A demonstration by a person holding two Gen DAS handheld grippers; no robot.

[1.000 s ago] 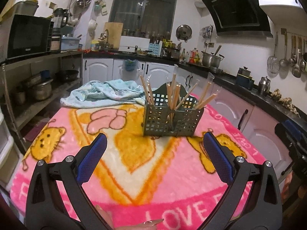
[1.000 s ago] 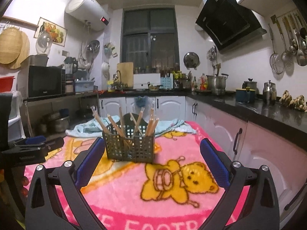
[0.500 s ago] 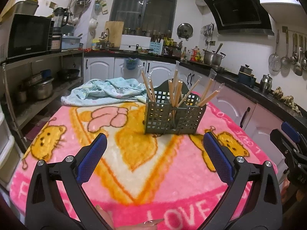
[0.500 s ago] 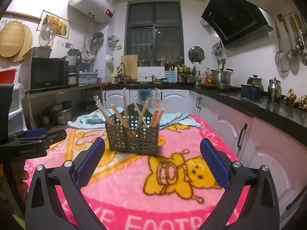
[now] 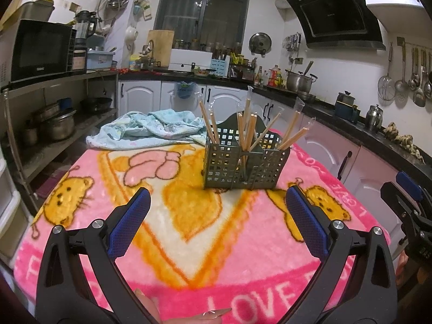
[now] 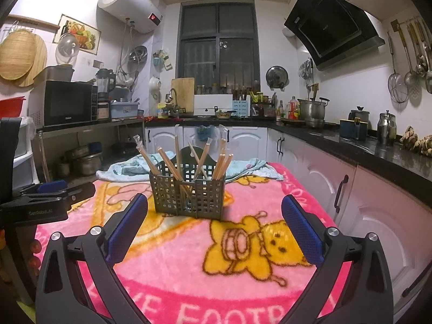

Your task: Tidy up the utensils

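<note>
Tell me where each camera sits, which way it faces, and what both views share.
Left wrist: rides the left gripper, facing the utensil caddy from its left; open fingers, a thumb and the right gripper show.
Right wrist: rides the right gripper, facing the caddy from its right; the left gripper shows.
Shared: caddy, chopsticks, pink blanket.

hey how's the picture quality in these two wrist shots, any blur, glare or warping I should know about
Left wrist view: strong fisheye bending at the edges, dark vignette corners; the utensil caddy and chopsticks are sharp, and the blanket looks slightly soft near the left gripper. Right wrist view: same warping, even indoor light, glare on the black countertop, night-dark window; the right gripper is crisp.
</note>
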